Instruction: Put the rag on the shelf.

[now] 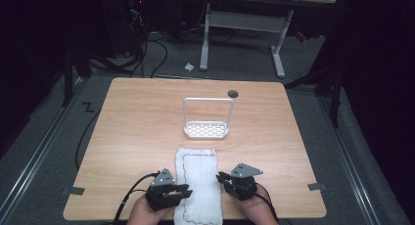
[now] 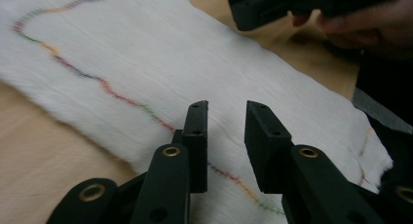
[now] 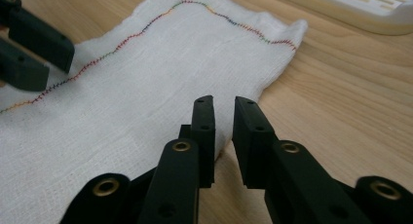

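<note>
Down at the near edge, the left gripper (image 1: 182, 191) and right gripper (image 1: 222, 177) sit on either side of the white cloth (image 1: 198, 178), jaws a bit apart, gripping nothing. The cloth lies flat on the table (image 1: 127, 122), overhanging the near edge. Further back is a white rack (image 1: 207, 118).

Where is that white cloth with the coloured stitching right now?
In the high view the white cloth lies flat at the table's near edge, between the left tongs and the right tongs, just in front of the white rack.
</note>
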{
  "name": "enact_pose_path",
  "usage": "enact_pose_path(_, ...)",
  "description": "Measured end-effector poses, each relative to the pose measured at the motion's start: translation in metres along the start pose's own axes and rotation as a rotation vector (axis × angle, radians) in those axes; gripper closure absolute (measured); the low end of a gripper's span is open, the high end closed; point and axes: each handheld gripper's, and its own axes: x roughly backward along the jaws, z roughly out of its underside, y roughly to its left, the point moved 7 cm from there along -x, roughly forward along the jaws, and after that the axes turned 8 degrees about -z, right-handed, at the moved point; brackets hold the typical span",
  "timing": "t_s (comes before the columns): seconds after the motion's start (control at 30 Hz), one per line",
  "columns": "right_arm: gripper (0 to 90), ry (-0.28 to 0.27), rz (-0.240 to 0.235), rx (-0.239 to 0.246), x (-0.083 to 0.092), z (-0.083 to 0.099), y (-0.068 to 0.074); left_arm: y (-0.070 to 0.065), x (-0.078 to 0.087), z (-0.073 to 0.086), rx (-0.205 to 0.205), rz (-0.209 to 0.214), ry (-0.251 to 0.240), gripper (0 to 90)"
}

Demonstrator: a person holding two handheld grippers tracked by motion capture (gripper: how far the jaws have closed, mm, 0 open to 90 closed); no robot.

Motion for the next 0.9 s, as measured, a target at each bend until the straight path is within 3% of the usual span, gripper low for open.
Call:
enact_pose_path(0.03, 73.8, -0.018, 0.009, -0.007, 0.002, -0.001, -0.003, 0.015, 0.002, -0.005, 0.038, -0.045, -0.026, 64.6)
enact_pose_path(0.07, 73.8, -0.018, 0.009, -0.007, 0.002, -0.001, -0.003, 0.015, 0.002, -0.005, 0.038, -0.045, -0.026, 63.0)
enact_pose_path(0.1, 69.9, -0.032, 0.021, -0.018, 0.003, -0.001, -0.007, 0.023, 0.003, -0.008, 0.049, -0.081, -0.036, 61.7)
enact_pose_path(0.13, 68.5, -0.034, 0.024, -0.023, 0.004, -0.001, -0.008, 0.039, 0.004, -0.015, 0.050, -0.149, -0.051, 61.6)
enact_pose_path(0.17, 67.6, -0.040, 0.029, -0.030, 0.005, -0.002, -0.010, 0.039, 0.004, -0.015, 0.050, -0.149, -0.051, 61.5)
enact_pose_path(0.33, 65.4, -0.059, 0.033, -0.030, 0.008, -0.003, -0.013, 0.072, -0.007, -0.030, 0.077, -0.259, -0.055, 53.6)
enact_pose_path(0.53, 62.3, -0.069, 0.036, -0.044, 0.011, -0.004, -0.017, 0.092, -0.040, -0.044, 0.104, -0.315, -0.017, 49.8)
enact_pose_path(0.67, 61.7, -0.077, 0.036, -0.049, 0.014, -0.004, -0.019, 0.095, -0.051, -0.047, 0.100, -0.342, -0.006, 50.3)
enact_pose_path(0.73, 61.5, -0.080, 0.037, -0.047, 0.014, -0.004, -0.020, 0.093, -0.052, -0.047, 0.096, -0.334, -0.004, 59.2)
enact_pose_path(0.9, 60.9, -0.078, 0.031, -0.057, 0.013, -0.004, -0.021, 0.086, -0.053, -0.047, 0.080, -0.312, 0.002, 68.8)
